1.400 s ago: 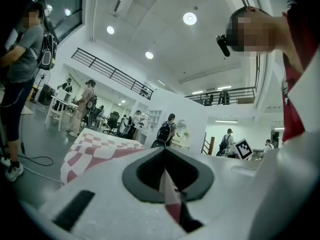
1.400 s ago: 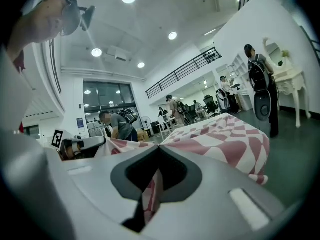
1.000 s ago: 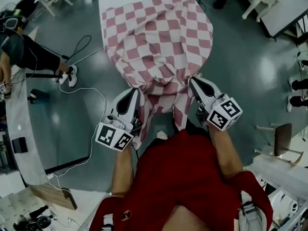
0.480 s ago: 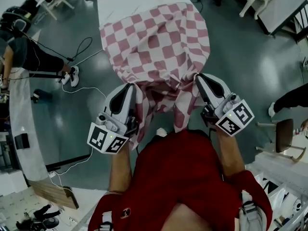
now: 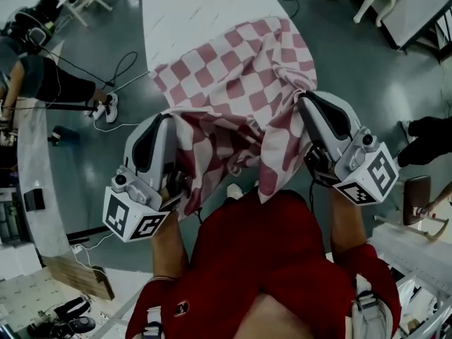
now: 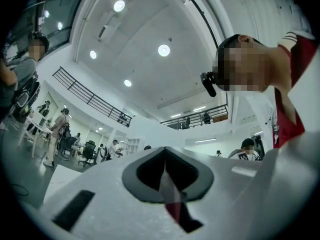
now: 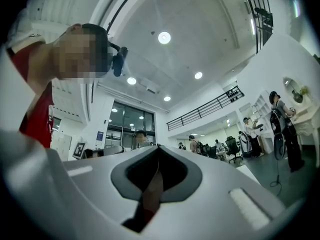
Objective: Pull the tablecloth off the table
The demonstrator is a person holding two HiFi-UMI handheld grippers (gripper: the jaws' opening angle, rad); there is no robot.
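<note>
Bare floor (image 5: 353, 69) right of table (image 5: 191, 13)

Table (image 5: 185, 14) far end cut off (top edge).

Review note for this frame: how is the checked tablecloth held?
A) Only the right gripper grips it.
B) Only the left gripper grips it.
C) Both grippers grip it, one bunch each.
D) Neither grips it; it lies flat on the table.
C: the left gripper and right gripper each have their jaws shut on a bunch of the tablecloth, and only its far part lies on the table.
</note>
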